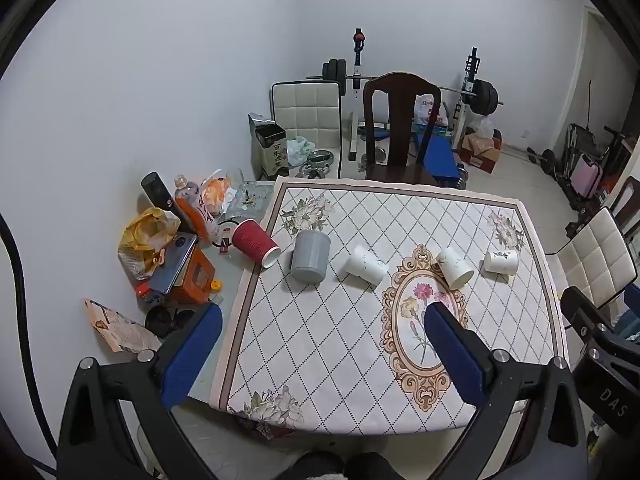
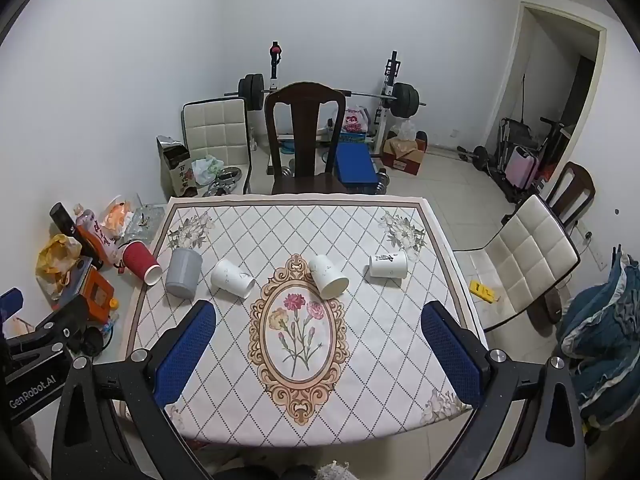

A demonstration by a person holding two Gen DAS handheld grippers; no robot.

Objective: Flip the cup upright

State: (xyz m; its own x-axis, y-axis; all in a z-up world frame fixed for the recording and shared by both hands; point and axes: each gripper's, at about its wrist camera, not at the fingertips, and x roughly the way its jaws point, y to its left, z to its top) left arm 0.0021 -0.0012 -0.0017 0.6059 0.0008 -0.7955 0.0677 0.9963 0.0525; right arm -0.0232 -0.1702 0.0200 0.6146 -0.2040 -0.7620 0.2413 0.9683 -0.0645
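- Both claws hang above the near edge of the table (image 2: 400,208), well back from the cups. My left claw (image 1: 320,320) has its jaws spread wide with nothing between them; my right claw (image 2: 318,316) is the same, wide and empty.
- 5 cups lie tipped on their sides in 1 row across the middle of the patterned cloth: 1 red paper cup (image 2: 141,263) at the left edge, 1 grey cup (image 2: 183,272), then 3 white cups — left white cup (image 2: 233,278), middle white cup (image 2: 328,276), and the lettered white cup (image 2: 387,265) at far right.
- 0 cups stand upright, so I judge the flipping has not begun.
- Step in hand, as I read it: pick 1 cup and reach. The middle white cup sits nearest my right claw, mouth toward me.
- To do it well I would come in low, jaws across the cup's body rather than its rim, close gently, lift just clear of the cloth, rotate until the mouth faces up, then set it down flat.
- Risk: round cups may roll if nudged; the paper cup may crush.
- Clutter (image 1: 160,248) crowds the left side beside the red cup.
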